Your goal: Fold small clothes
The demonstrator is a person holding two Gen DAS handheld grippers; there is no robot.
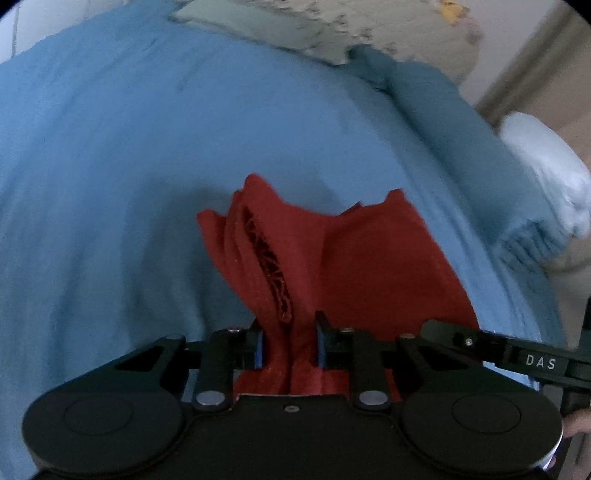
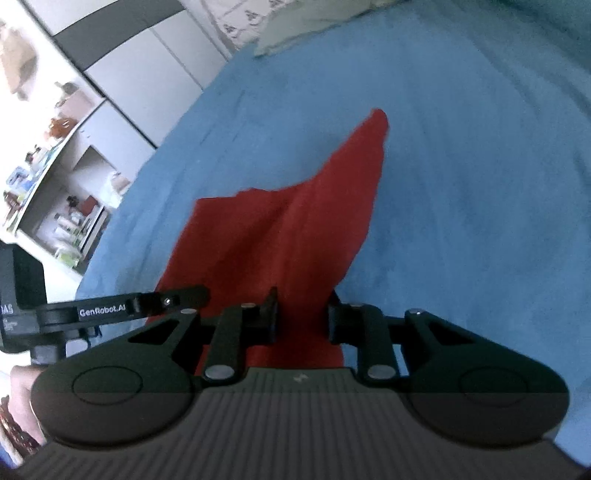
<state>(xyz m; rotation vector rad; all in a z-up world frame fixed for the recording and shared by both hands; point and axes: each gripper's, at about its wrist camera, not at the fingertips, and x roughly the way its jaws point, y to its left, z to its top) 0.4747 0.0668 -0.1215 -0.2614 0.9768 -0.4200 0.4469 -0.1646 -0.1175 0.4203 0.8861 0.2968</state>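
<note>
A small red garment (image 1: 332, 258) hangs over a blue bedsheet (image 1: 110, 184). My left gripper (image 1: 290, 339) is shut on one bunched edge of it, with a ribbed hem showing just ahead of the fingers. My right gripper (image 2: 303, 317) is shut on another edge of the same garment (image 2: 295, 229), which stretches away from it to a pointed corner. The two grippers are close side by side; the right gripper's arm (image 1: 517, 354) shows in the left wrist view, and the left gripper's arm (image 2: 110, 310) shows in the right wrist view.
A darker blue folded blanket (image 1: 461, 147) and a white pillow (image 1: 546, 177) lie at the bed's right side. A patterned pale cloth (image 1: 332, 29) lies at the far end. Shelves with small items (image 2: 55, 184) stand beyond the bed's left edge.
</note>
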